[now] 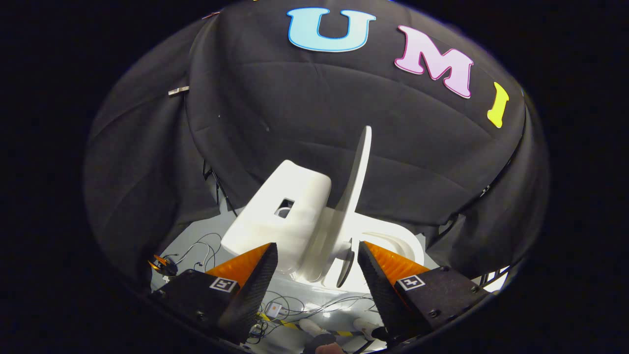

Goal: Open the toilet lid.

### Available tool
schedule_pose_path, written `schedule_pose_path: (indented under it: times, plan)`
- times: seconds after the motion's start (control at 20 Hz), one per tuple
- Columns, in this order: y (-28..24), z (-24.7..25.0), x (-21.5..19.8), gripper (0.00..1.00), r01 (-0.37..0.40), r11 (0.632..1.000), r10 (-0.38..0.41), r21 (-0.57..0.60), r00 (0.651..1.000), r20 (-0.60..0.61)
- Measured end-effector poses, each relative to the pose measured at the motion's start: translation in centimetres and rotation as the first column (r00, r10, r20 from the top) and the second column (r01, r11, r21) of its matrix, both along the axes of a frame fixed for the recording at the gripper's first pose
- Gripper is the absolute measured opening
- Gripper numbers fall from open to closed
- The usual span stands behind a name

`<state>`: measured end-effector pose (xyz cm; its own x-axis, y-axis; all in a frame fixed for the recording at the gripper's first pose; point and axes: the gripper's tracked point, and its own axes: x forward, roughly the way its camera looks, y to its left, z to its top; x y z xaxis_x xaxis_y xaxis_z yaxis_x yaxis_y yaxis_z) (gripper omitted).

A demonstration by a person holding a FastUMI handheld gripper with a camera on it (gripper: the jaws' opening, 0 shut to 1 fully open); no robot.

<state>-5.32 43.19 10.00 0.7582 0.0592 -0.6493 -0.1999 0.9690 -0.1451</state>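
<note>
Toilet (290,216) stands on the tabletop (314,295) just beyond the fingers, its tank to the left, bowl to the right. Its lid (357,172) stands raised, nearly upright, apparently unsupported, so a nudge could drop it shut. The gripper (317,265) is spread wide, holding nothing, fingers (260,275) flanking the hinge without touching.

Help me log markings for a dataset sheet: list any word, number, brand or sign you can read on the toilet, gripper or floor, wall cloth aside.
Toilet lid, standing upright just beyond the open gripper: no text.
Tank: no text.
Square tags on the gripper: coded patterns, not words.
Small white box on the floor: a mark too small to read.
</note>
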Motion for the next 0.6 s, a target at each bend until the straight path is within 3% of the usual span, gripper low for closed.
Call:
schedule_pose_path:
  times: [0.6]
  plan:
    - [-3.0,4.9,0.6,1.0,0.01,0.991,-0.014,0.136,0.999,0.032]
